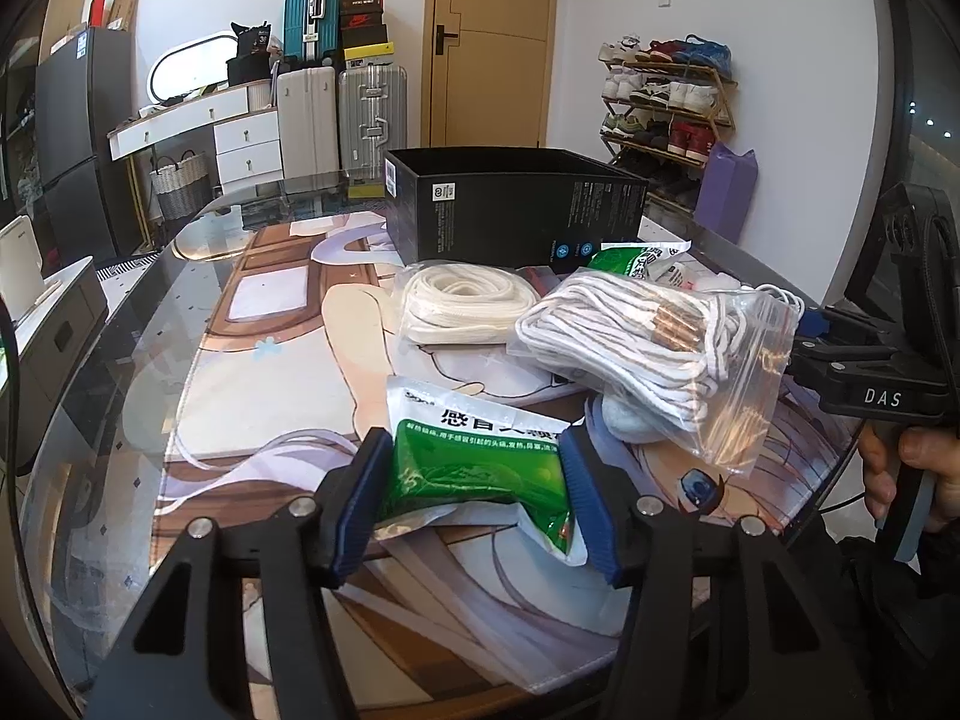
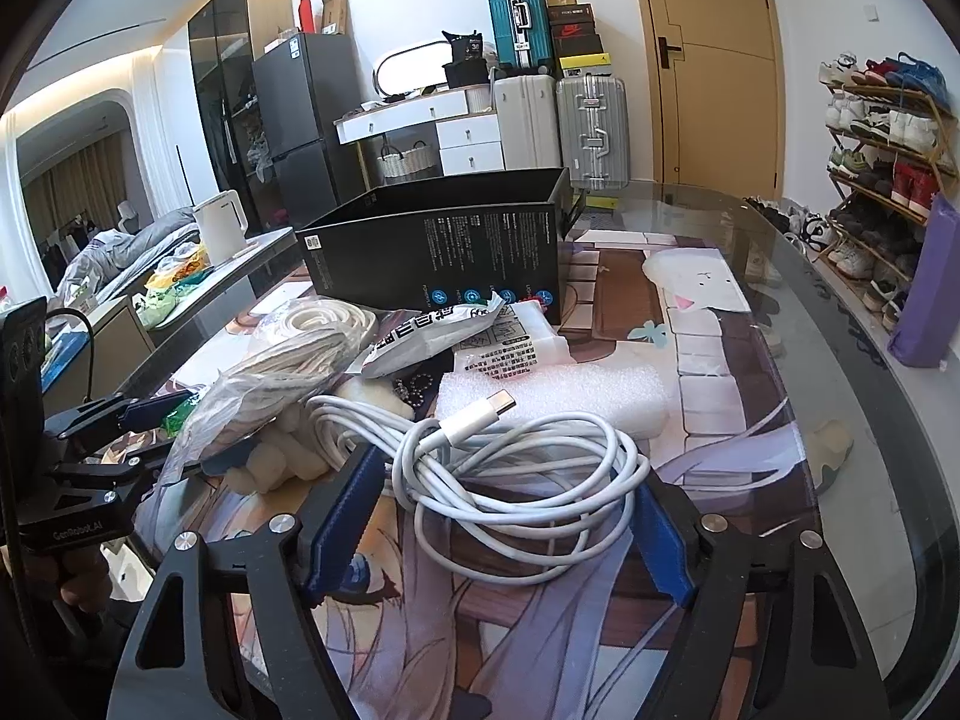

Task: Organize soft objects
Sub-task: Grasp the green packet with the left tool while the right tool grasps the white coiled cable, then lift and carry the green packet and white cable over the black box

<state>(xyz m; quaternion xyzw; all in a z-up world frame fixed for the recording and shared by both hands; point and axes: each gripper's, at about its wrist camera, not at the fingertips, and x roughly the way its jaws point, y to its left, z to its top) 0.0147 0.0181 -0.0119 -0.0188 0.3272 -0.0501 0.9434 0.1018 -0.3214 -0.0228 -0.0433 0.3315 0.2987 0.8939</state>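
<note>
Two soft, light things sit squeezed: the left gripper (image 1: pixel 474 474) grips the squishy green packet (image 1: pixel 474 456) by its sides, and the right gripper (image 2: pixel 510 492) hugs the floppy white cable (image 2: pixel 516 468) around its middle.

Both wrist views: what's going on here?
A person is sorting soft items on a glass table, one claw in each hand. The left claw is shut on a green sachet; the right claw straddles a coiled white cable. The black box behind the pile stands open.

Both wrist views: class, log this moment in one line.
left gripper: jaws on green packet | right gripper: jaws around white cable | black box: open
</note>
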